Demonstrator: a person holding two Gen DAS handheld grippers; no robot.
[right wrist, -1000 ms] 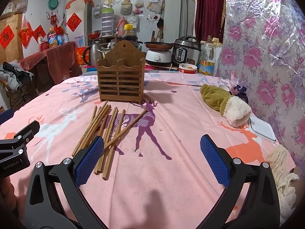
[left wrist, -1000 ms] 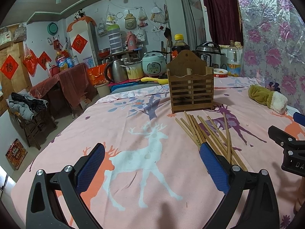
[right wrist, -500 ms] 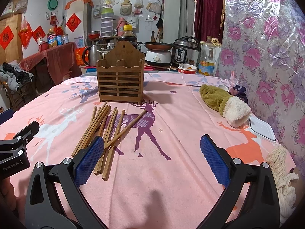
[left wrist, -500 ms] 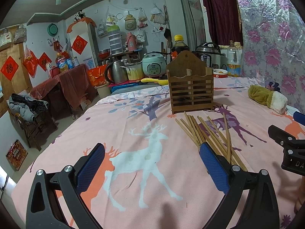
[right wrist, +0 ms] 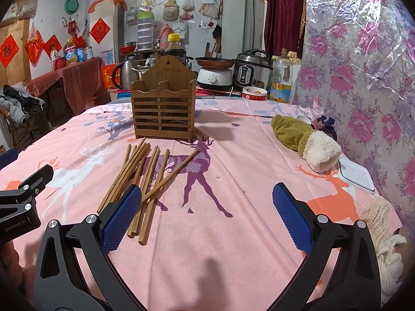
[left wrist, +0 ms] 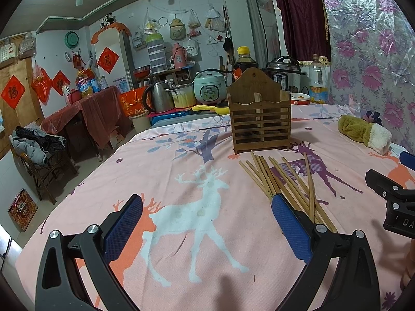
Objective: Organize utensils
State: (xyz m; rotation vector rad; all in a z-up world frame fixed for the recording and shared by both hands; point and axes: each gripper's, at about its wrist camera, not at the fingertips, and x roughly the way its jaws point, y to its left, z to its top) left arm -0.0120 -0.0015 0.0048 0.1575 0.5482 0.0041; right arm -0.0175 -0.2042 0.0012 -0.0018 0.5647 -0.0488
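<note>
Right now both tongs are spread and empty — left gripper [left wrist: 206, 229] and right gripper [right wrist: 207, 217] hover low over the tablecloth [right wrist: 233, 233]. Your chopsticks [right wrist: 145, 178] lie loose and crisscrossed just in front of the wooden holder [right wrist: 163, 110], not in it. They look light, stiff, smooth — likely to roll, so pinch one mid-shaft, across its width.

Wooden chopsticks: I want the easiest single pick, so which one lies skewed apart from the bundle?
The rightmost wooden chopstick, angled across the others, its far tip pointing right toward the purple deer print.
</note>
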